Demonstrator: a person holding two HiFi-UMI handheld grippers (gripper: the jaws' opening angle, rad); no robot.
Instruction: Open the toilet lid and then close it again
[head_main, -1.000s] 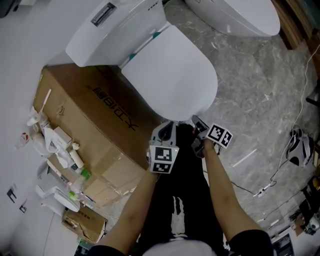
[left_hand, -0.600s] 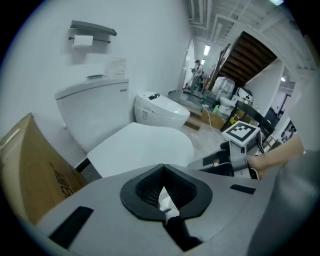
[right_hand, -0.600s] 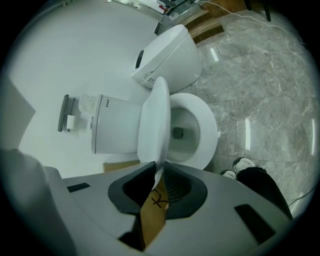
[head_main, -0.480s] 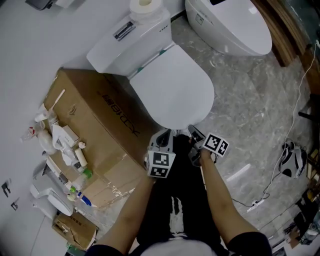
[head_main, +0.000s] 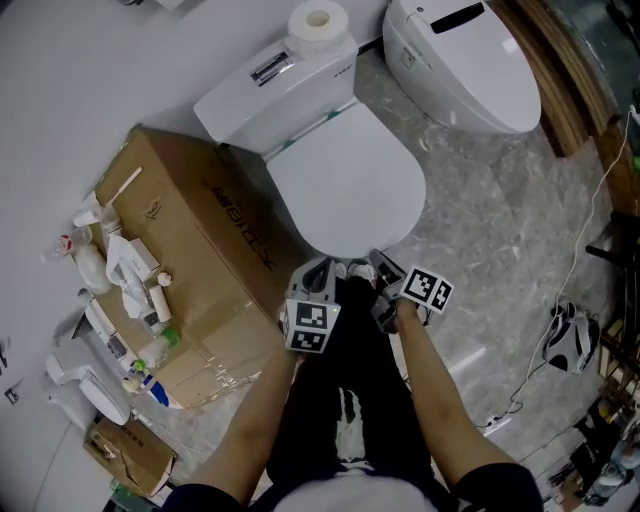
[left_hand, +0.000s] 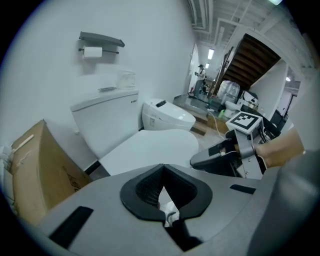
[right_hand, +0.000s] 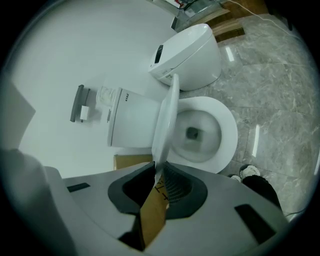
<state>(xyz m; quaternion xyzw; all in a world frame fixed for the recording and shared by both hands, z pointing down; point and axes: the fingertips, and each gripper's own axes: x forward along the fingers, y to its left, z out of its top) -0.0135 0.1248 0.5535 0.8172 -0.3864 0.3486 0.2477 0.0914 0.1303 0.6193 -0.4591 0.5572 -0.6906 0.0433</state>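
Note:
The white toilet lid is partly raised, hinged at the tank. My right gripper is shut on the lid's front edge. In the right gripper view the lid runs edge-on out of the right gripper, with the seat ring and the bowl showing below it. My left gripper is shut and holds nothing, just left of the right one at the lid's front. In the left gripper view the left gripper points over the lid, and the right gripper shows at the right.
A large cardboard box stands tight against the toilet's left side, with bottles and clutter beyond it. A second toilet stands at the right. A paper roll sits on the tank. Cables lie on the marble floor.
Both grippers have risen, and the lid's front edge has come up with the right one. The head view has shifted, so the tank and paper roll now show fully.

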